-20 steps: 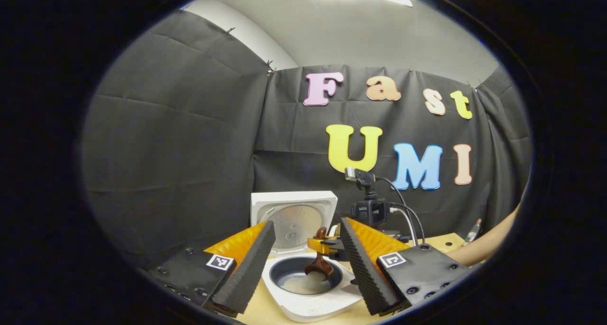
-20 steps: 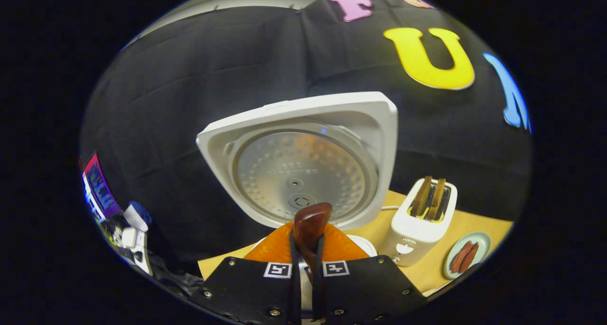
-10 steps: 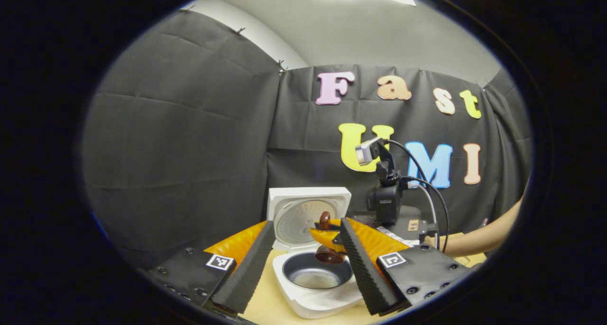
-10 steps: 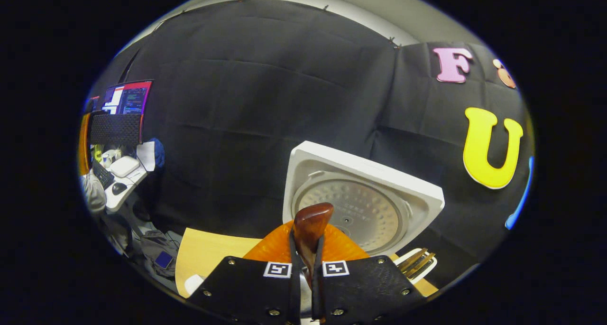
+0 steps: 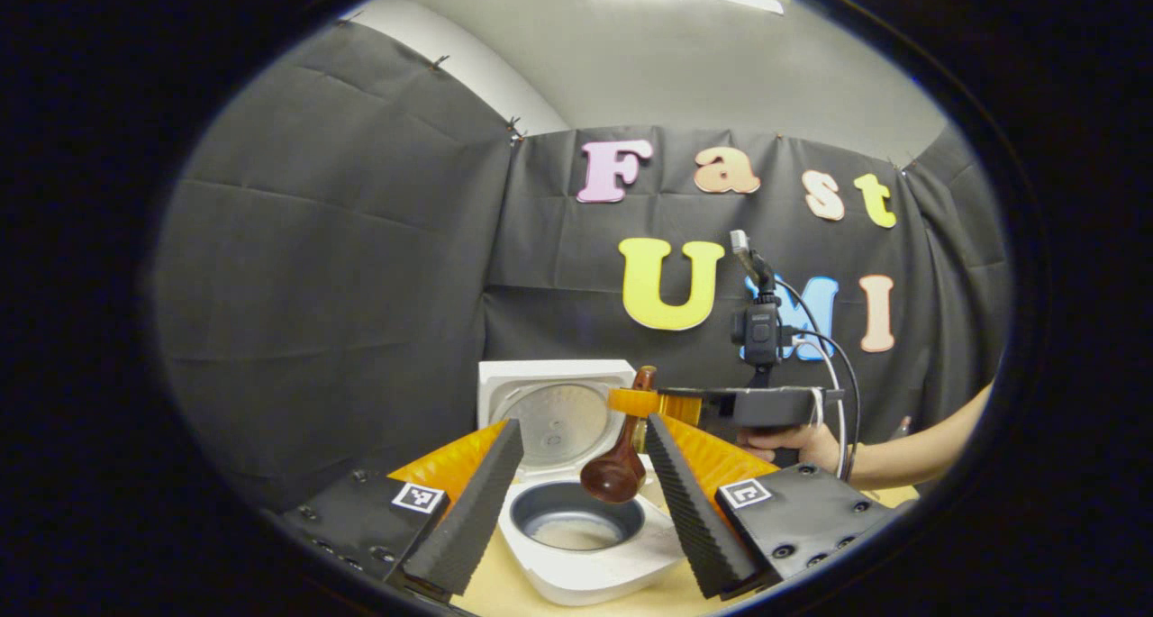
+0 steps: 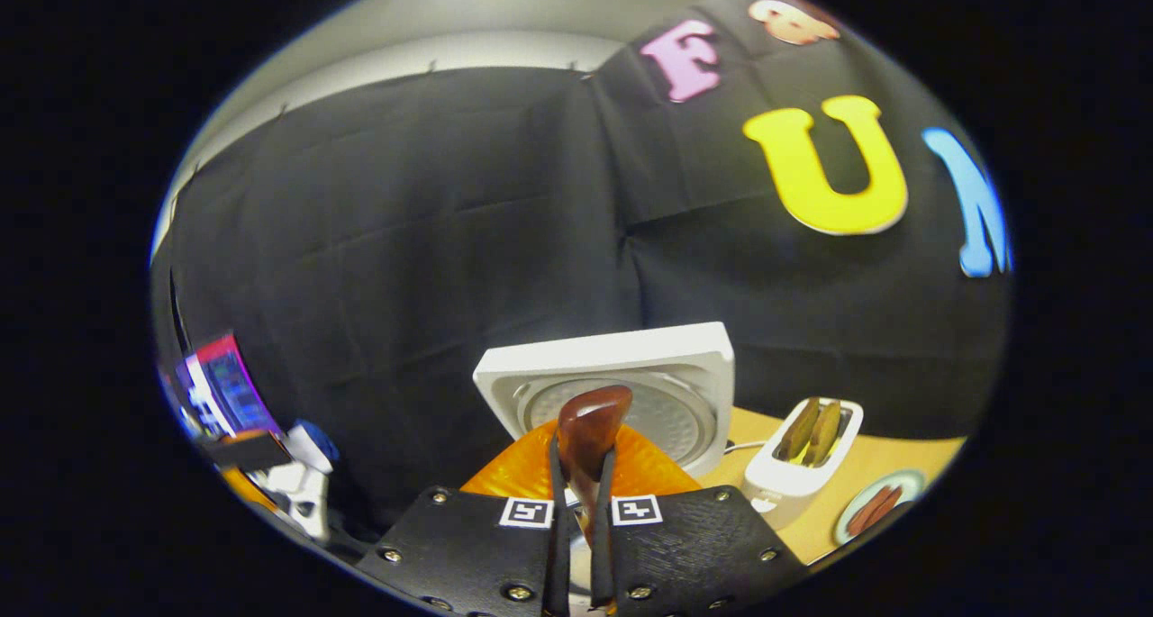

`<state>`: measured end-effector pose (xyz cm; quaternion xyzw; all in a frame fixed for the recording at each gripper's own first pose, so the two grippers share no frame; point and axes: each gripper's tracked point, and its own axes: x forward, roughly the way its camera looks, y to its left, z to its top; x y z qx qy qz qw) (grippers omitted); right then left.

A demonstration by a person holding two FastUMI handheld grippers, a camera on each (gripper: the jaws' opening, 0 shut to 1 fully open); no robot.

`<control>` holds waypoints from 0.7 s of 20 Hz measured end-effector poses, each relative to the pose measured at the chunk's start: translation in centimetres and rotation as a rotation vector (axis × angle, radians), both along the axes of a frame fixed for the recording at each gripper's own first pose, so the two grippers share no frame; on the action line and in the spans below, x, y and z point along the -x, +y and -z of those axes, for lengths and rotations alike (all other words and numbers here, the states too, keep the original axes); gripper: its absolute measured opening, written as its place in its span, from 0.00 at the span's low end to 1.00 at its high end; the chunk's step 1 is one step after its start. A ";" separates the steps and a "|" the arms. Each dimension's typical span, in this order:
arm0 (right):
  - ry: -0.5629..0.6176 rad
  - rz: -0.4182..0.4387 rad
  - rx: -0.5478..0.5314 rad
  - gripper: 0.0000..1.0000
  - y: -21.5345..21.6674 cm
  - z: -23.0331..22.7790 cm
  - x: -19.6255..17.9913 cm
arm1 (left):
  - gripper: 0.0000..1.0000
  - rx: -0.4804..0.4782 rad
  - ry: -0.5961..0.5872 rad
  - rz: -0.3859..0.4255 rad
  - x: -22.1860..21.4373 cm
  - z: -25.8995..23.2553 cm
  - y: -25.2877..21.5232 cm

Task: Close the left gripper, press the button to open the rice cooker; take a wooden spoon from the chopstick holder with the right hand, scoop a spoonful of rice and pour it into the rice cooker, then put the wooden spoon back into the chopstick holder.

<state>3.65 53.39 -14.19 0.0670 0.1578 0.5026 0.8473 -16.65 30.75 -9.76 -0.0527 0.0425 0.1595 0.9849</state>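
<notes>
Left gripper view: the left hand-held gripper (image 5: 581, 495) is released, its two fingers spread wide with nothing between them. Framed in the gap, the rice cooker (image 5: 585, 558) stands on the surface (image 5: 504, 592), lid (image 5: 554, 401) raised upright at the back, a shallow layer of rice (image 5: 576, 534) in the inner pot. The right hand-held gripper (image 5: 653, 403) is seen side-on above the cooker, held by a hand (image 5: 793, 441). It grasps the wooden spoon (image 5: 620, 464) by the handle; the spoon hangs bowl-down over the pot's far rim, clear of the rice.

Right gripper view: the right hand-held gripper (image 6: 576, 518) is clenched on the wooden spoon's handle (image 6: 590, 432), whose end stands up between the fingers. Beyond it is the cooker lid (image 6: 621, 387). To the right, a toaster (image 6: 797, 464) and a plate (image 6: 878, 507) sit on the surface (image 6: 887, 459).
</notes>
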 end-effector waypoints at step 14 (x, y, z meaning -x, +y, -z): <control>0.197 0.333 -0.153 0.10 -19.3 -3.6 -4.4 | 0.99 0.004 -0.025 0.237 -6.2 -1.6 -10.4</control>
